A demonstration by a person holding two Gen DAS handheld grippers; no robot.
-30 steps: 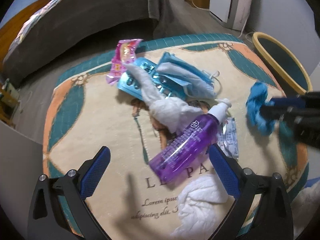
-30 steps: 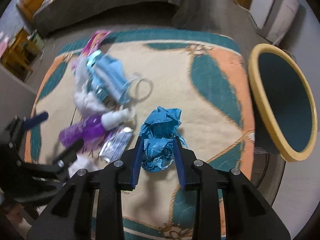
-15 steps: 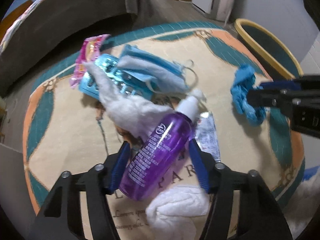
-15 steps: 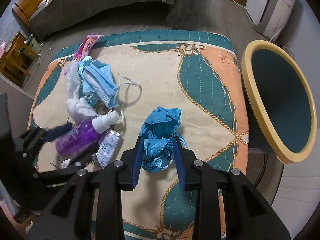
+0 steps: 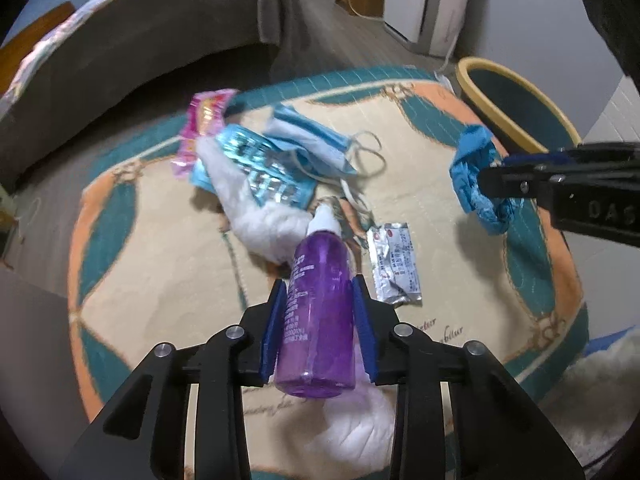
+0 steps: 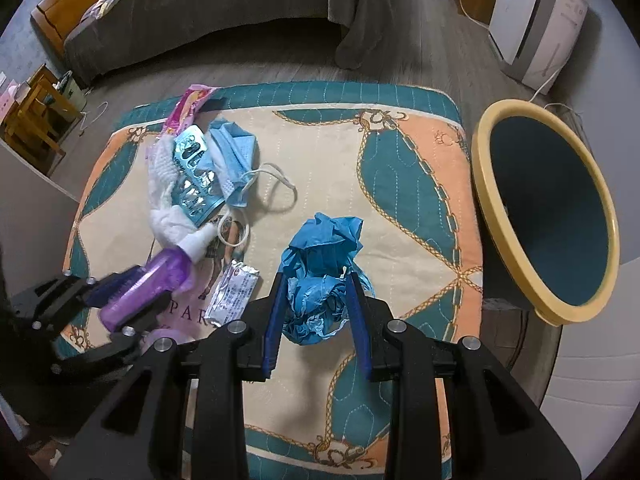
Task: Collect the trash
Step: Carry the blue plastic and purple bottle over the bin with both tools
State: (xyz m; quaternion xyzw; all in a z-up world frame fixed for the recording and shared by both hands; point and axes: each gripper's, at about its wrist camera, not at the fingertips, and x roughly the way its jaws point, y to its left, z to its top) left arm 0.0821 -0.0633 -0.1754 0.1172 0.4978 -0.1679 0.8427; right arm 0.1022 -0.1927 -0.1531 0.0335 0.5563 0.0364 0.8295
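My left gripper [image 5: 320, 320] is shut on a purple bottle [image 5: 320, 312] with a white cap, held just above the patterned mat [image 5: 140, 240]; it also shows in the right wrist view [image 6: 156, 276]. My right gripper [image 6: 316, 312] is shut on a crumpled blue wad [image 6: 320, 280], lifted over the mat, and the wad also shows in the left wrist view [image 5: 476, 176]. Trash lies on the mat: a blue face mask [image 6: 236, 156], a blue blister pack [image 6: 196, 176], a white tissue [image 6: 164, 200], a pink wrapper [image 6: 188, 108] and a silver sachet [image 6: 232, 292].
A yellow-rimmed teal bin [image 6: 548, 216] stands just right of the mat, its mouth tilted toward me. A grey bed [image 6: 200, 4] runs along the far side. A white appliance [image 6: 536, 20] is at the back right. Another white tissue [image 5: 356, 424] lies under my left gripper.
My left gripper closed from wide open onto the purple bottle and lifted it. My right gripper stayed shut on the blue wad and rose a little.
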